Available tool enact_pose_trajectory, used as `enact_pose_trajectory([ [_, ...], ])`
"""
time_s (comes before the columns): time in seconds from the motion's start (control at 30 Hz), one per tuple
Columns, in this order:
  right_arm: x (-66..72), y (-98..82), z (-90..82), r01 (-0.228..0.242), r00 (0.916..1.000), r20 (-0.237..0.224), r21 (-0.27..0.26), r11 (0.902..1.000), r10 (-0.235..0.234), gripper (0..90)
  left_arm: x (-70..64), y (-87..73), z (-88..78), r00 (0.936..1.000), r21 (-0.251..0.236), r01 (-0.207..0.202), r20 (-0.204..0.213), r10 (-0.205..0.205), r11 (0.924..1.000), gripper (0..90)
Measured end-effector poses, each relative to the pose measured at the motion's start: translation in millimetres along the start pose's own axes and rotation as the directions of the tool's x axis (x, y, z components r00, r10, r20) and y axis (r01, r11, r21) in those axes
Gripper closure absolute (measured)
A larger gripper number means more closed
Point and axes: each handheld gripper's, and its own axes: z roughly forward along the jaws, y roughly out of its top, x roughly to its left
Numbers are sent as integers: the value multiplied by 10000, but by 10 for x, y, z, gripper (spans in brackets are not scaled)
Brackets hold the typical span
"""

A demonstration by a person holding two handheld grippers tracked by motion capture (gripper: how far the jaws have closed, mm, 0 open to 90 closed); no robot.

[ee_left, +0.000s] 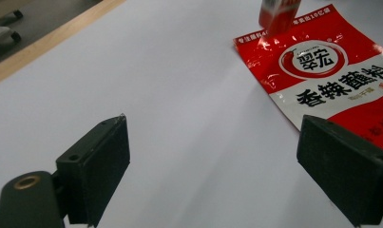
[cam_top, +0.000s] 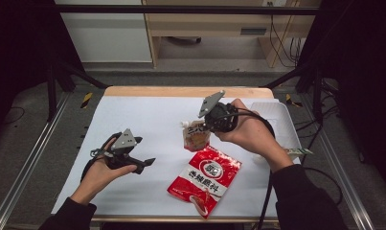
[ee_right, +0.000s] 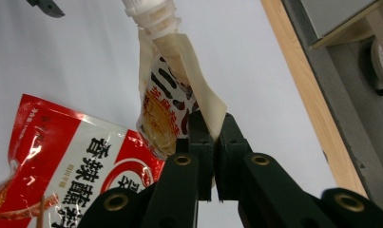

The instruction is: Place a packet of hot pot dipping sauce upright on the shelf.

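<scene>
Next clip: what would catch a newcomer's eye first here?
The red packet with white lettering, lying flat on the white table toward the near edge, stands out first. Just behind it, the right claw is shut on the edge of a spouted pouch, holding it up above the table. At the left, the left claw hovers open with nothing in it.

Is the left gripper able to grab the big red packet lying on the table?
Probably yes. The left gripper has its jaws wide open with nothing between them, and only bare white table cover lies between it and the red packet. The right gripper holds a spouted pouch just above the packet's far end.
</scene>
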Motion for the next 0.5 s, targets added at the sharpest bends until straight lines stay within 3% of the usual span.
enact_pose_trajectory([
  [0.17,-134,-56,-85,-117,9999,24,-114,9999,118,879,51,-166,48,9995,-59,303,6,-303,9995,104],
  [0.3,-214,-102,-130,-188,9998,-51,-218,9996,187,879,76,-244,53,9984,-200,509,-253,-514,9985,104],
  [0.37,-245,-122,-155,-194,9998,-85,-199,9996,192,880,62,-267,45,9978,-320,386,-522,-403,9987,109],
  [0.5,-308,-166,-225,-366,9993,-65,-338,9988,364,879,41,-291,11,9982,-413,437,-395,-453,9982,106],
])
